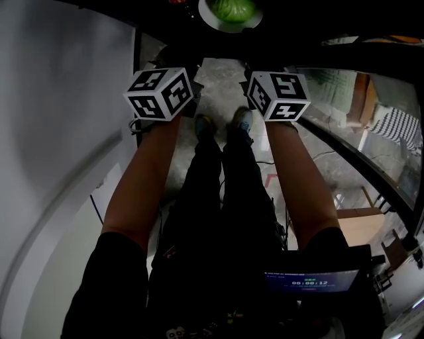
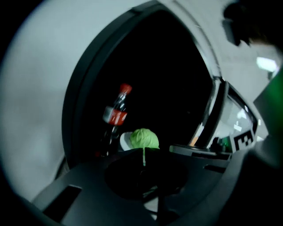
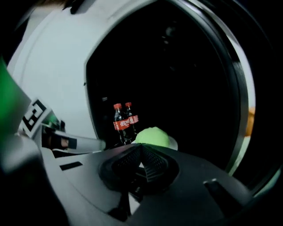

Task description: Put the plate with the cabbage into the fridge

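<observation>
Ahead of our left gripper point(image 2: 143, 155), which we are holding closed and empty, a cola bottle point(image 2: 116, 115) is standing just left of the plate point(image 1: 228, 28) with the cabbage point(image 1: 232, 8), inside the fridge point(image 2: 70, 119). Our right gripper point(image 3: 141, 150) is closed too, empty. We are judging the plate stiff and slippery, so its rim looks like the place to pinch.
</observation>
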Tool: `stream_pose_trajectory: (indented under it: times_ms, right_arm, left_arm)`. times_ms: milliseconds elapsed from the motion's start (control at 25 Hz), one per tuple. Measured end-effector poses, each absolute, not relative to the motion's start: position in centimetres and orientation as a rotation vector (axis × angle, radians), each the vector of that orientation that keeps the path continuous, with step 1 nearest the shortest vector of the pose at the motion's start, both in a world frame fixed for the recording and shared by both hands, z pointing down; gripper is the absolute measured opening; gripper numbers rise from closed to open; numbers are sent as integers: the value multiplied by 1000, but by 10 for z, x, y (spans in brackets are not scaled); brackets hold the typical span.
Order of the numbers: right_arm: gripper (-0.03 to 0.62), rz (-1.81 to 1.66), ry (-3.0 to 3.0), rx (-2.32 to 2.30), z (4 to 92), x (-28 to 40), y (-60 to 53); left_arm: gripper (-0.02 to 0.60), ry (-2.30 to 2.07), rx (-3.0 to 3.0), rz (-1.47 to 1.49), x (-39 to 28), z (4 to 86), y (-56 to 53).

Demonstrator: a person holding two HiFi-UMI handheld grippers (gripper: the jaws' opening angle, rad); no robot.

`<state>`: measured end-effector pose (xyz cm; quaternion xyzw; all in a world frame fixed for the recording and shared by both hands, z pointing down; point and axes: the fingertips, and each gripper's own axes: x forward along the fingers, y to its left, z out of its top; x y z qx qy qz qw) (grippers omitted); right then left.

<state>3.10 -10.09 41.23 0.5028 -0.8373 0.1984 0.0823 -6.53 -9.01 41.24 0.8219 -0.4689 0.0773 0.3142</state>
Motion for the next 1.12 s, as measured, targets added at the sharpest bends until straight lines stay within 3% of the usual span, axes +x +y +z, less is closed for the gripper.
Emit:
stream_pose_trajectory:
  times_ms: [160,1120]
  right_arm:
    - [6,405,-2460,1518,403,31,-94]
    - [6,413,-2442,1554,354,39,-67]
  left_arm:
    - [17,-1418,2434,407,-54,388,-87]
    - [17,-1463,2457,416,-58,332,-59]
